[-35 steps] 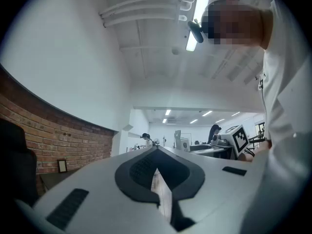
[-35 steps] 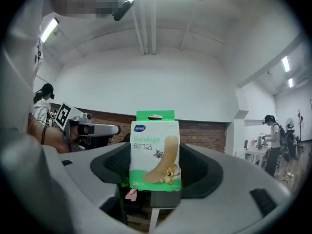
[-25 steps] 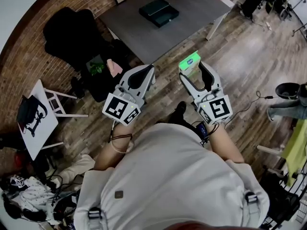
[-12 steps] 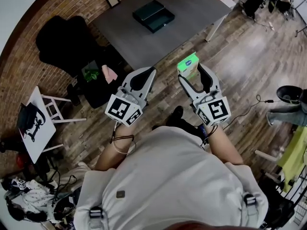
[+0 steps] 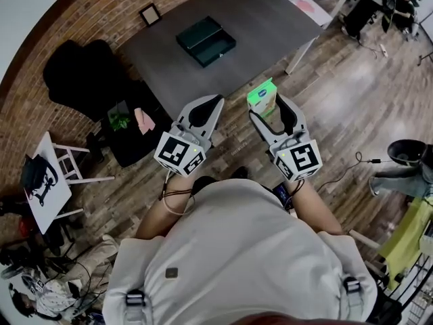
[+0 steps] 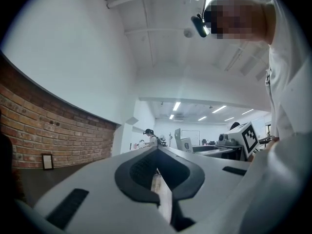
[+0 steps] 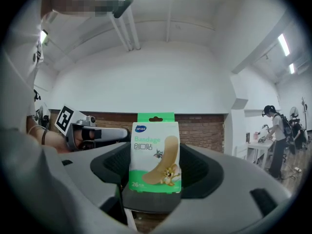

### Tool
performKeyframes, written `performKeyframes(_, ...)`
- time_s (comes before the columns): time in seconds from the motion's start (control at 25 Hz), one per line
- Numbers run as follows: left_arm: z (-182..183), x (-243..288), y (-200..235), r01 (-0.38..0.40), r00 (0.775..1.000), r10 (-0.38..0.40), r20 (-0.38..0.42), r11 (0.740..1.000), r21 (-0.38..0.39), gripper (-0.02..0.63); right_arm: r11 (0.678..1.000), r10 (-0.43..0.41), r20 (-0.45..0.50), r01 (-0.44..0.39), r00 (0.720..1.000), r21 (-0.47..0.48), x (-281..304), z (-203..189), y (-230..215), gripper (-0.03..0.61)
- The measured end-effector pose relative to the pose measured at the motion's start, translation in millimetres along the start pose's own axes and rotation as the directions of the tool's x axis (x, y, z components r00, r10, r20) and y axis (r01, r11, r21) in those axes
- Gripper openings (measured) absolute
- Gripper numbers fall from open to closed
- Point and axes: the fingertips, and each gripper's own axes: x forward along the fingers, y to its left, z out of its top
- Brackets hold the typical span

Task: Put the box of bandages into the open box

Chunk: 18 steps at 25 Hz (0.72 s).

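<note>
- box of bandages (image 7: 154, 152): "Bandage" in green letters across the front, "创口贴" right under it
- same box, bottom left corner: "26", whatever follows it is too small to read

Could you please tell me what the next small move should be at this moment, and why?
Probably carry the right gripper forward and to the left, toward the open box on the table. The gripper is shut on the bandage box, held upright, but it hangs over the floor short of the table edge, too far out to place it.
</note>
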Motion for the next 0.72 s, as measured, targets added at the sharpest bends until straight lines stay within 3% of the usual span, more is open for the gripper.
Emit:
performKeyframes(0.36, -10, 44, 32, -0.012, 1.0, 0.012, -0.021, 1.0, 0.006, 0.015, 0.999, 0.035, -0.012, -0.035, 0.999, 0.02, 40, -8, -36, 0.302)
performKeyframes(0.72, -16, 72, 111, -0.04, 0.999, 0.039, -0.013, 0.998, -0.047, 0.015, 0.997, 0.072, -0.018, -0.071, 0.997, 0.011, 127, -9, -54, 0.301)
